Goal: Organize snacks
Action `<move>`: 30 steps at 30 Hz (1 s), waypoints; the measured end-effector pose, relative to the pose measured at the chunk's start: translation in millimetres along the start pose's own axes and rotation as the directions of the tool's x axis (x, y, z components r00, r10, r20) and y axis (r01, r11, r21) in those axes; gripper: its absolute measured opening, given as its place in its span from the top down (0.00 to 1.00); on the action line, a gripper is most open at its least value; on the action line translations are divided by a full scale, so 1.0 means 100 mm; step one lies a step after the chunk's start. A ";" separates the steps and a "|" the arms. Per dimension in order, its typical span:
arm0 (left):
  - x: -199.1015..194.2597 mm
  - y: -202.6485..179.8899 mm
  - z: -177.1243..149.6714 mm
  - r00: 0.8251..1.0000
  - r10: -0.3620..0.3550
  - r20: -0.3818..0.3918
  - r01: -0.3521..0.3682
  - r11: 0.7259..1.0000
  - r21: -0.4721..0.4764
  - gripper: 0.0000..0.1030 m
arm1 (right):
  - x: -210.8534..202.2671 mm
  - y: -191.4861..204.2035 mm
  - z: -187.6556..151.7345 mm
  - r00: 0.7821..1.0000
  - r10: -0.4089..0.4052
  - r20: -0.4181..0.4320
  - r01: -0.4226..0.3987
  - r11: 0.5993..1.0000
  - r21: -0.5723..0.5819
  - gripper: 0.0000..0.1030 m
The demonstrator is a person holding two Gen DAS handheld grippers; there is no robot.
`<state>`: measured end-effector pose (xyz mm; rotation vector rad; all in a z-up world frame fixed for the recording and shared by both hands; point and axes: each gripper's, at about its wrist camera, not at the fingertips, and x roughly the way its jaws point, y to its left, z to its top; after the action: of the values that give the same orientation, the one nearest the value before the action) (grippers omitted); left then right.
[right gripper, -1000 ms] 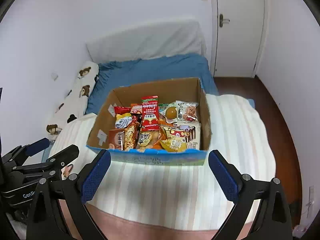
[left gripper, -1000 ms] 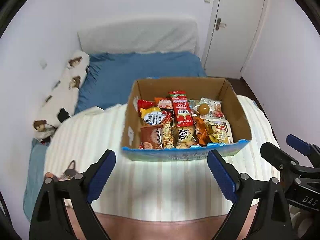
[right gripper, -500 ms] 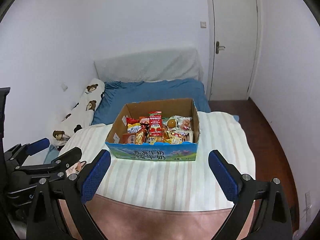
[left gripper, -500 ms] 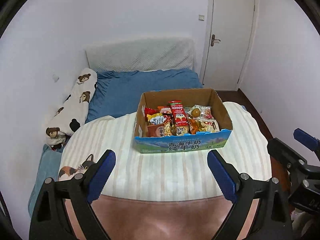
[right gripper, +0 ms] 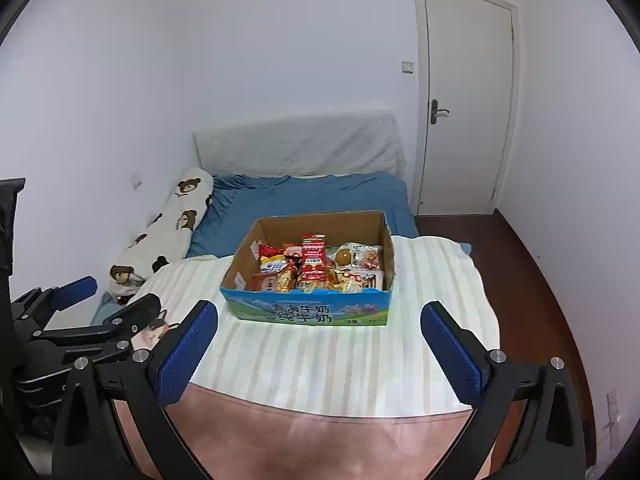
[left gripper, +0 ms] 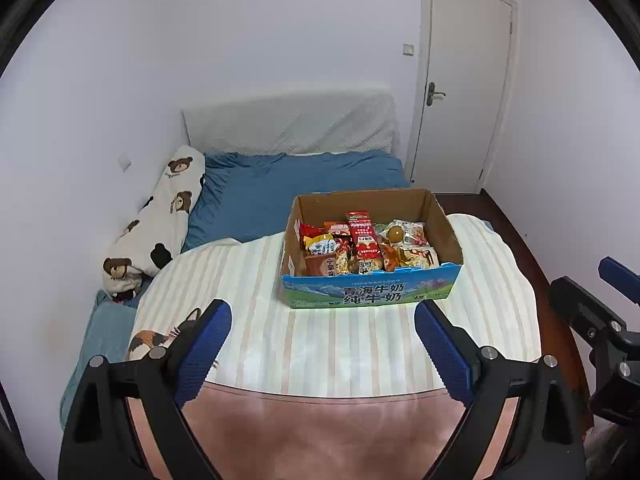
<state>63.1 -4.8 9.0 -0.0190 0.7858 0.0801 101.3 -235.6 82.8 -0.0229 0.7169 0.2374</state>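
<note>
Snack box (left gripper: 370,292) beyond hand-held gripper (left gripper: 322,344)

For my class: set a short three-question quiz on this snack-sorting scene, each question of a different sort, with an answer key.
1. True or false: the left gripper is shut on a snack packet.
2. Multiple choice: the snacks lie (a) scattered on the striped cloth, (b) inside the cardboard box, (c) on the blue bedsheet.
3. Fill the gap: in the right wrist view, the right gripper holds ____.

Key
1. False: both its fingers stand wide apart, with nothing between them.
2. b
3. Nothing: it is open, short of the box.
</note>
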 end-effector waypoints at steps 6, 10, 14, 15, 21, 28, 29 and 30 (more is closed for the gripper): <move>0.19 0.00 0.08 1.000 0.019 0.004 -0.019 1.000 -0.005 0.00 | 0.24 -0.09 0.04 0.999 -0.033 -0.020 0.034 0.999 0.018 0.00; 0.37 0.02 0.15 1.000 0.023 -0.019 -0.024 1.000 -0.014 0.00 | 0.43 -0.14 0.09 0.998 -0.051 -0.031 0.052 0.998 0.025 0.00; 0.53 0.02 0.22 0.999 0.039 -0.026 -0.039 0.999 -0.009 0.00 | 0.63 -0.20 0.16 0.997 -0.068 -0.041 0.070 0.997 0.032 0.00; 0.57 0.02 0.23 0.999 0.042 -0.029 -0.043 0.999 -0.009 0.00 | 0.69 -0.22 0.17 0.996 -0.070 -0.045 0.072 0.997 0.035 0.00; 0.82 0.00 0.31 0.997 0.042 -0.061 -0.042 0.999 -0.007 0.00 | 1.00 -0.30 0.26 0.993 -0.095 -0.074 0.098 0.994 0.038 0.00; 1.03 -0.02 0.36 0.995 0.051 -0.085 -0.051 0.999 -0.002 0.00 | 1.21 -0.35 0.31 0.990 -0.116 -0.086 0.120 0.992 0.040 0.00; 1.05 -0.03 0.37 0.995 0.050 -0.089 -0.051 0.999 -0.003 0.00 | 1.20 -0.35 0.30 0.989 -0.118 -0.086 0.122 0.991 0.046 0.00; 1.07 -0.02 0.37 0.995 0.050 -0.092 -0.050 0.999 -0.005 0.00 | 1.22 -0.36 0.31 0.989 -0.120 -0.089 0.125 0.991 0.046 0.00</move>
<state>164.6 1.5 -40.4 -0.0097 0.8780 0.1303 218.4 -241.9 24.0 -0.0279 0.8042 0.1007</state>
